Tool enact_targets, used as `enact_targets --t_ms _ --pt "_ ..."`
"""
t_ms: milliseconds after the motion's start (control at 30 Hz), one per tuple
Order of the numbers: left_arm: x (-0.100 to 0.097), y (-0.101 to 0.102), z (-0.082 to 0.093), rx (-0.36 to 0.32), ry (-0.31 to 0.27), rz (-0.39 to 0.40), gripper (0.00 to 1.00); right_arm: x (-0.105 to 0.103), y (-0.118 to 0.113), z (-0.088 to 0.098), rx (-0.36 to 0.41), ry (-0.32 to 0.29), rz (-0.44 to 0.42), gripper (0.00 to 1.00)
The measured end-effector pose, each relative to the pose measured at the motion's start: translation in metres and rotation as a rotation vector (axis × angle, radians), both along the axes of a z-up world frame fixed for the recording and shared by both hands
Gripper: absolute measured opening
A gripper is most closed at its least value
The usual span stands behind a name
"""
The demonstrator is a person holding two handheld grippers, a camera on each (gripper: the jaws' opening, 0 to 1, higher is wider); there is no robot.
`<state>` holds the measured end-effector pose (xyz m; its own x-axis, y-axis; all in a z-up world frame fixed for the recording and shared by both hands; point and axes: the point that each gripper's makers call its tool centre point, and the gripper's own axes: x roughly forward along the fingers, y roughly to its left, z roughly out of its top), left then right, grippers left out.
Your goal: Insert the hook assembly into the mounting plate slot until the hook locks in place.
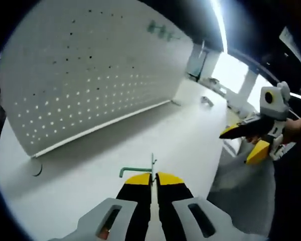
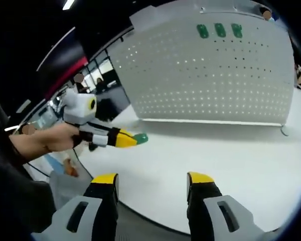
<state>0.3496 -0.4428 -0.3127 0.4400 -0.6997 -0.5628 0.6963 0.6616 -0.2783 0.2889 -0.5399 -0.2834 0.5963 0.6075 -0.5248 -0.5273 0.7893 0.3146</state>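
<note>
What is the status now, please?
Left hand-held gripper shut on green hook. Right hand-held gripper open, empty. Pegboard upright ahead, hook not inserted. White table between, nothing in the way.

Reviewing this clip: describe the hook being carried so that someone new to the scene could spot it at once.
Start from the big white pegboard standing on the white table. In front of it, in the left gripper view, the left claw is shut on the hook, a thin green rod poking out past the yellow tips. Unlike the three green pieces already on the pegboard, it is off the board.
</note>
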Motion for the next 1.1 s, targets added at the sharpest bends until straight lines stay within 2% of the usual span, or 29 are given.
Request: enact_targets --t_ms 67,267,333,367,433,533,633,733,767,867,900,967,1067,1100 --pt "-0.008 -0.001 0.007 -0.036 0.014 0.004 0.02 -0.004 0.006 0.000 -0.001 0.001 0.022 0.54" --pt "-0.026 -0.003 0.018 0.005 -0.014 -0.051 0.02 -0.013 0.021 0.006 0.019 0.002 0.055 0.54" --pt "-0.033 -0.006 0.020 -0.007 -0.013 -0.096 0.02 -0.014 0.025 0.007 0.019 0.000 0.066 0.54" --pt "-0.039 -0.007 0.020 -0.011 -0.015 -0.145 0.02 -0.016 0.027 0.007 0.024 0.003 0.076 0.54" --pt "-0.043 -0.006 0.021 -0.011 -0.022 -0.162 0.02 -0.020 0.031 0.008 0.034 0.011 0.091 0.53" --pt "-0.060 -0.012 0.031 -0.053 -0.043 -0.273 0.02 -0.022 0.036 0.009 0.063 0.031 0.104 0.52" --pt "-0.073 -0.013 0.029 -0.023 -0.041 -0.353 0.02 -0.019 0.043 0.013 0.099 0.043 0.118 0.49" --pt "-0.076 -0.012 0.029 -0.024 -0.051 -0.365 0.02 -0.011 0.051 0.023 0.182 0.072 0.107 0.45" --pt "-0.078 -0.013 0.030 -0.047 -0.030 -0.371 0.02 -0.007 0.053 0.024 0.195 0.073 0.109 0.45" --pt "-0.078 -0.015 0.035 -0.055 -0.050 -0.389 0.02 0.003 0.061 0.028 0.233 0.090 0.119 0.45" --pt "-0.078 -0.017 0.038 -0.060 -0.058 -0.399 0.02 0.006 0.064 0.029 0.258 0.104 0.117 0.44" --pt "-0.079 -0.019 0.044 -0.066 -0.080 -0.421 0.02 0.009 0.071 0.029 0.331 0.190 0.121 0.42" --pt "-0.077 -0.021 0.050 -0.076 -0.100 -0.435 0.02 0.010 0.078 0.025 0.395 0.295 0.158 0.30" --pt "-0.076 -0.021 0.051 -0.079 -0.108 -0.439 0.02 0.013 0.080 0.025 0.410 0.308 0.166 0.28"
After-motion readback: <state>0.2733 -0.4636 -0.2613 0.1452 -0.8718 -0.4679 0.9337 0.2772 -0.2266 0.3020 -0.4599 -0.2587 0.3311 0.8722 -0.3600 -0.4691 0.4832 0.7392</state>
